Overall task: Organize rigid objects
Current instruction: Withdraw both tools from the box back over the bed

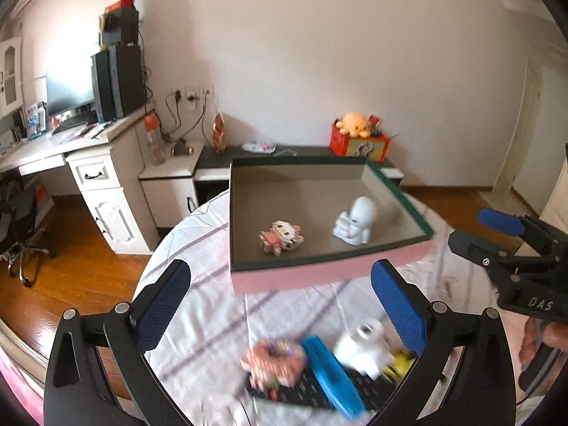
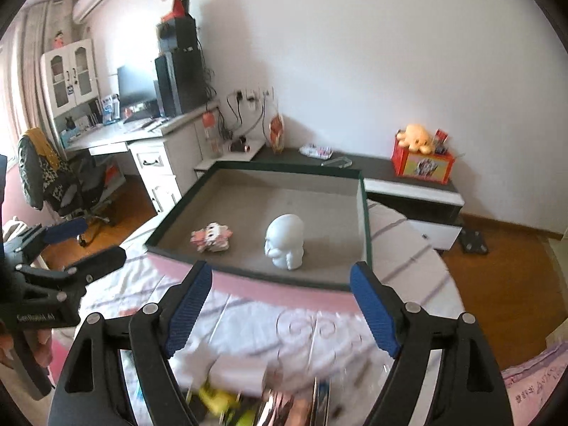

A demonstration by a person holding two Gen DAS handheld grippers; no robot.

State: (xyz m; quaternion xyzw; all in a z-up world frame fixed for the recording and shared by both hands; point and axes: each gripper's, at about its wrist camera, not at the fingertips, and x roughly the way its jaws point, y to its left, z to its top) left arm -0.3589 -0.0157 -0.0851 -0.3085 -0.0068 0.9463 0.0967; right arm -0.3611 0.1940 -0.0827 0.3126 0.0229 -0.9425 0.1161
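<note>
L tool (image 1: pixel 280 301) & R tool (image 2: pixel 282 305) wide open, empty.

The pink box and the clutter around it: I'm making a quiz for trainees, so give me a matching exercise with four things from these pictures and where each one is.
Things:
1. white figurine
2. block-built cat figure
3. black remote control
4. orange plush toy

Places:
A. on the red box by the far wall
B. inside the pink box, right part
C. on the tablecloth, in front of the pink box
D. inside the pink box, left part

Pairs: 1-B, 2-D, 3-C, 4-A
</note>
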